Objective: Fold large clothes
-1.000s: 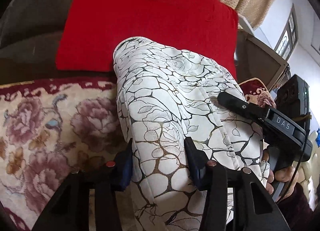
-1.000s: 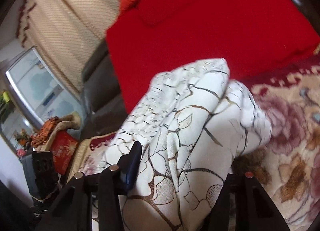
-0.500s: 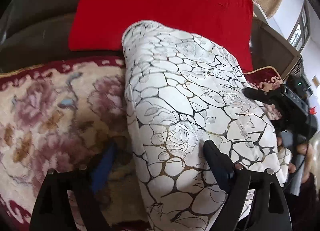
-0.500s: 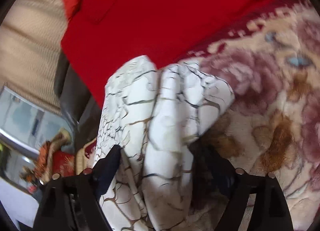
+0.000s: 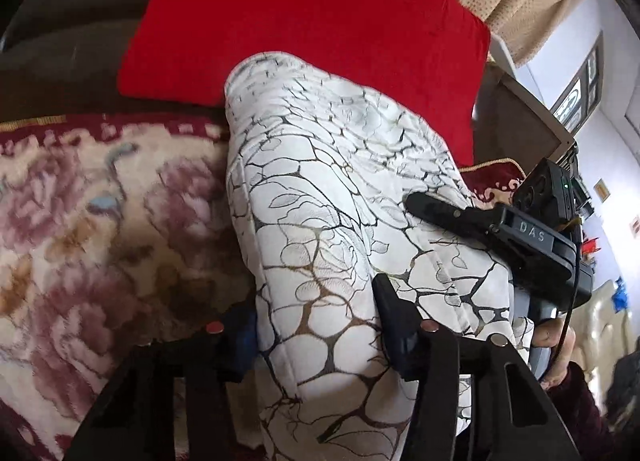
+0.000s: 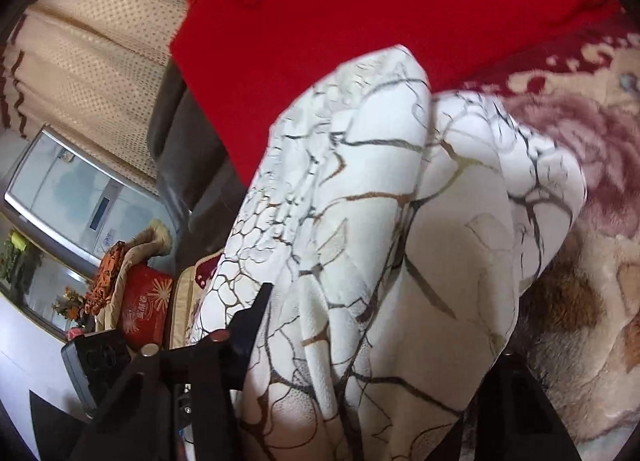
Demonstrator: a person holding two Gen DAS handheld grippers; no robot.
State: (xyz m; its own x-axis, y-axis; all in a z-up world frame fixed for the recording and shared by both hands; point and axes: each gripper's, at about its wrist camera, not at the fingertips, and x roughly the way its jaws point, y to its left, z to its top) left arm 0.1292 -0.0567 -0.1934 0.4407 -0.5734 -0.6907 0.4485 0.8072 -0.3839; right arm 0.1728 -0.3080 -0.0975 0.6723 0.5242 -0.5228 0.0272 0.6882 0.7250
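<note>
Tongs of both hands, left (image 5: 316, 317) and right (image 6: 360, 341), having just sprung wide, have closed again, gripping the white garment (image 5: 340, 189).

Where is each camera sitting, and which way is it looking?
Left wrist view: sits on the left claw, looking forward and down at the white patterned garment its fingers pinch; the right claw and a hand show at the right.
Right wrist view: sits on the right claw, looking down along the same garment, which fills its jaws; the other handheld device shows lower left.
Shared: the garment, the red cloth and the flowered blanket.
</note>
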